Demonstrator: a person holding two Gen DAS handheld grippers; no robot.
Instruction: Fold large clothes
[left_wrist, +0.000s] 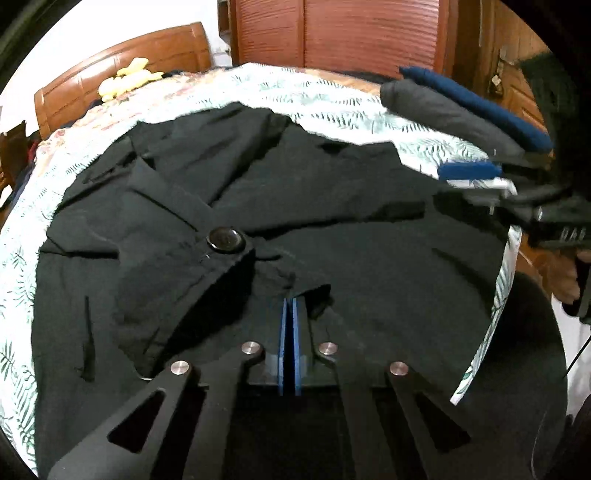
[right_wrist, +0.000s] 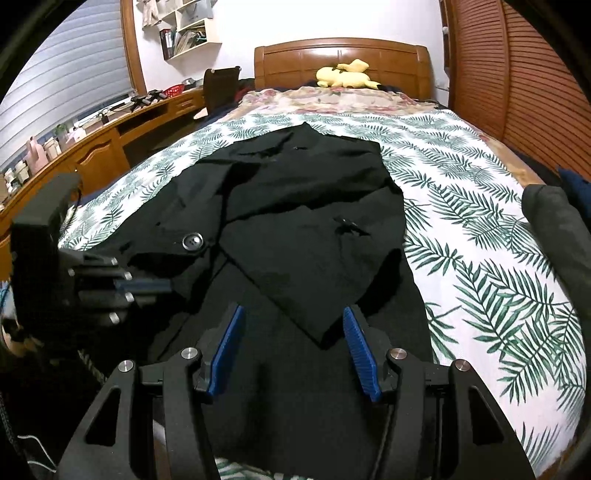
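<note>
In the left wrist view, your left gripper (left_wrist: 290, 306) had its jaws pinched together on a fold of the black coat (left_wrist: 332, 221) spread on the bed (left_wrist: 332, 88). In the right wrist view, your right gripper (right_wrist: 293, 332) hung wide and empty over the hem; it probably needed a grip next. The folded clothes (right_wrist: 554, 221) lay close by.

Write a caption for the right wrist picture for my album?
Open right gripper hovers over a black coat spread on the leafy bedspread.
</note>
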